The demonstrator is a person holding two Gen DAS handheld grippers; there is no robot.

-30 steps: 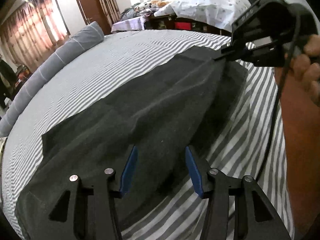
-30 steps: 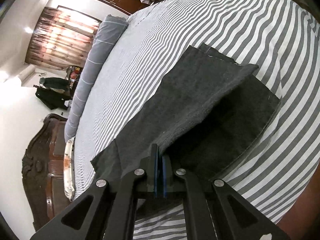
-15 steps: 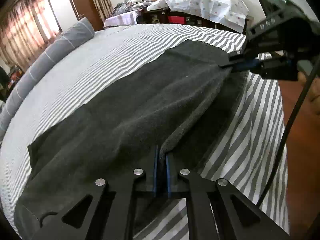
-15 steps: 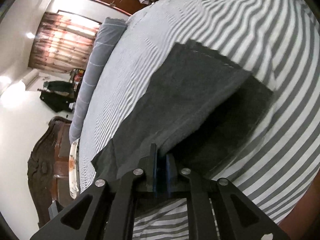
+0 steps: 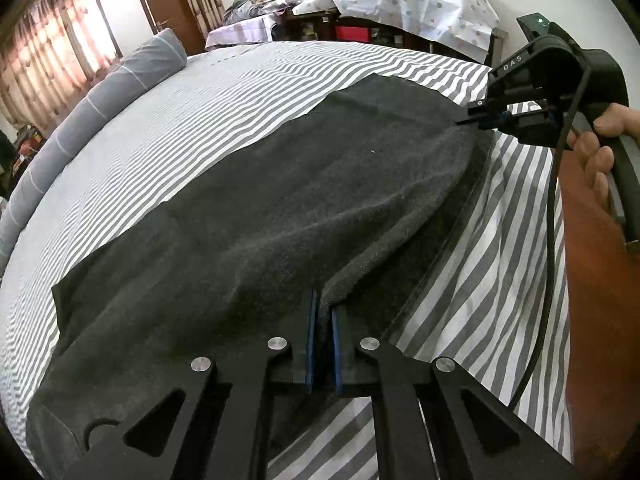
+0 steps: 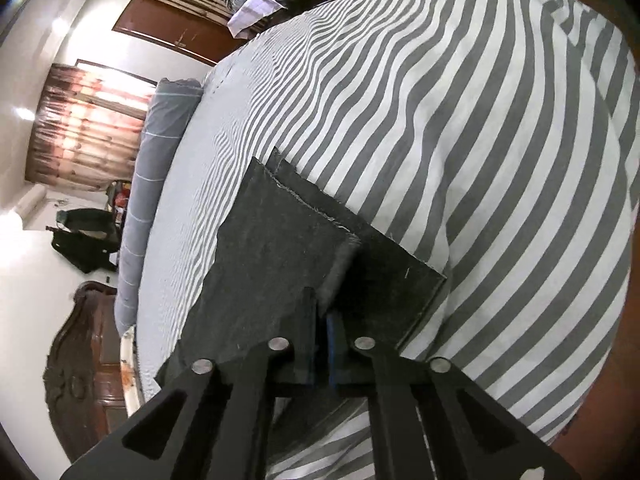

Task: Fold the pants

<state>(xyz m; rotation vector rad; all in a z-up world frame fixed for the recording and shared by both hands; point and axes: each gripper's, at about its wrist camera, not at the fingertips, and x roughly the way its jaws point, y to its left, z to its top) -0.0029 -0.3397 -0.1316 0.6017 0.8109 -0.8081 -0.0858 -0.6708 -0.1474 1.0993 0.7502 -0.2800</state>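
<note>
While clamped tight, left tool (image 5: pixel 323 314) and right tool (image 6: pixel 322 312) pinch pants (image 5: pixel 280 208) edge.

Bed (image 5: pixel 248 92), grey-and-white striped sheet, stripes running across. Dark grey pants (image 5: pixel 280 216) lie lengthwise along the near edge, upper layer raised off the lower. Long grey bolster (image 5: pixel 92 120) with thin white bands lies along the far edge. Carved dark wood bed end (image 6: pixel 84 360) beyond the bolster.

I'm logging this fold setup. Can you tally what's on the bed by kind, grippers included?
Pants: 1
Pillows: 1
Grippers: 2, left gripper and right gripper, both shut on the pants
Total: 4
</note>
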